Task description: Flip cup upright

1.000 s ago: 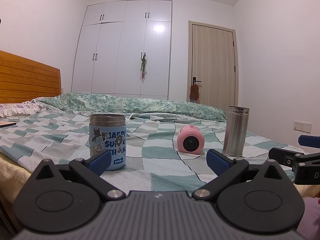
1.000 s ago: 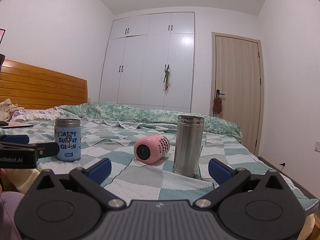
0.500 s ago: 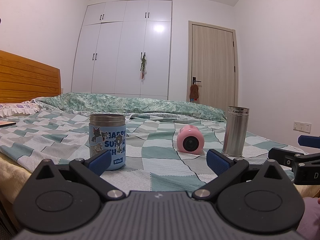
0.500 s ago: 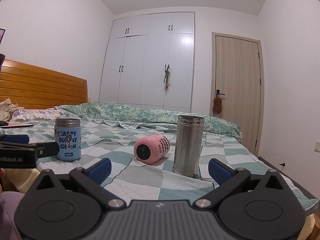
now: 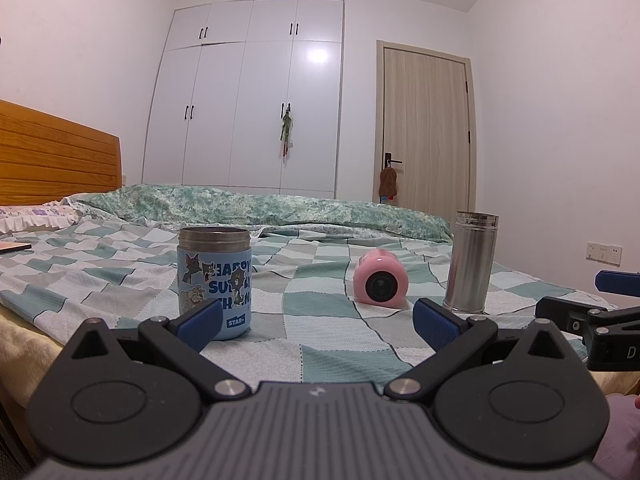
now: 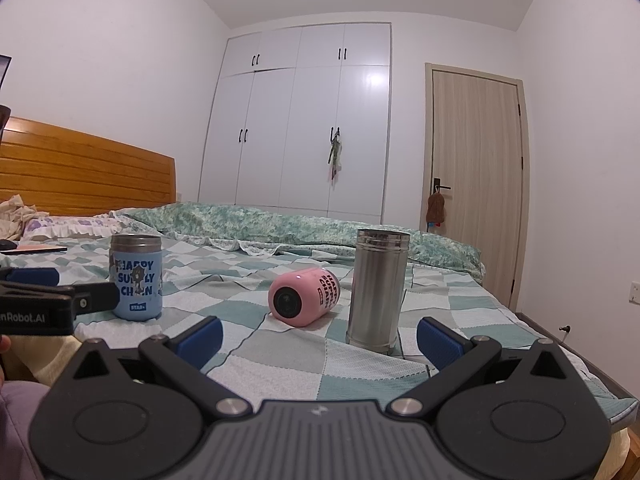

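Spreading under everything, the bed (image 6: 280,364) with its checked green and white cover carries all three vessels, and we hold both claws low over its near edge, neither touching anything. Across the room stand the wardrobe (image 6: 304,120) and the door (image 6: 476,184), well apart from the work.

On the bed, the steel flask (image 6: 378,290) stands upright toward the right side, the blue cup (image 6: 136,278) stands upright toward the left, and between them lies the pink cup (image 6: 304,297) on its side. That pink cup is the one to turn up. Its long axis runs roughly away from us, swung a little to the right, with one round dark-centred end facing our cameras. We cannot tell whether that end is the mouth or the base.

Our right claw (image 6: 319,336) is spread wide and grips nothing; the pink cup lies ahead of it and slightly left of its centre line, just beside the flask. Our left claw (image 5: 318,318) is equally wide and empty; from it the pink cup (image 5: 381,282) lies ahead and to the right.

We judge the right claw nearer. Because the cup's side faces neither claw squarely, we would likely need to come down across its round body, minding the flask close by.
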The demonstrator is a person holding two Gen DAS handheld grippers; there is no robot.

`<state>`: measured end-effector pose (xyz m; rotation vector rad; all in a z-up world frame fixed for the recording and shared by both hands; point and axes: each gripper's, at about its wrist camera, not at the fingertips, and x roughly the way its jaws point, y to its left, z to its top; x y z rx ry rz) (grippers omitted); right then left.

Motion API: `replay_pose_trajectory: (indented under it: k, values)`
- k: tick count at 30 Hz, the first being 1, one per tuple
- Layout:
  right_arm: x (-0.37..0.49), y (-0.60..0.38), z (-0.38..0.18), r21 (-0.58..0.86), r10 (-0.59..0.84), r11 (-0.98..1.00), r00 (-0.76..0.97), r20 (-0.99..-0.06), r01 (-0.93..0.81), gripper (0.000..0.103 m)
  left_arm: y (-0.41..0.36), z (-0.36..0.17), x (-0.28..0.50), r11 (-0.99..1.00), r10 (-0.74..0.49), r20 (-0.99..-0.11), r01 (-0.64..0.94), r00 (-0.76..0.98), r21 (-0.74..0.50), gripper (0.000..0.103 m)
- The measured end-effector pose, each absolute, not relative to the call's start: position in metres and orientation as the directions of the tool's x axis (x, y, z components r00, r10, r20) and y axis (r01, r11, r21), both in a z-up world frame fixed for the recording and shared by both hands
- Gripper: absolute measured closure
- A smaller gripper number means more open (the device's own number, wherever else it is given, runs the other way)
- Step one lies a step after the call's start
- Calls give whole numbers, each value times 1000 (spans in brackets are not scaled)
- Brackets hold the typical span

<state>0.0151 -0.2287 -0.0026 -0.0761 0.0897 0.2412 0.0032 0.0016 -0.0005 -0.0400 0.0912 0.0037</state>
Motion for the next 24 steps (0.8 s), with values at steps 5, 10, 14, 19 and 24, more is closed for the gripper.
replay_pose_trajectory:
  k: [5, 10, 14, 19, 24]
  values:
    - [16, -232, 2, -54, 271, 959, 957, -100, -278, 0, -3, 2, 5, 999, -31, -102, 30, 994, -19, 0]
    - [26, -232, 13, -30, 304, 951, 947, -105, -308, 0, -2, 11, 16, 998, -58, -123, 55, 991, -24, 0]
    - [42, -229, 22, -25, 336, 940, 935, -112, -341, 0, -1, 23, 31, 997, -74, -125, 74, 989, -4, 0]
    - [59, -226, 32, -52, 346, 934, 933, -97, -352, 0, -6, 34, 57, 995, -100, -153, 102, 983, 10, 0]
    - [82, -229, 39, -55, 346, 934, 932, -102, -353, 0, -12, 41, 83, 991, -114, -193, 124, 975, 41, 0]
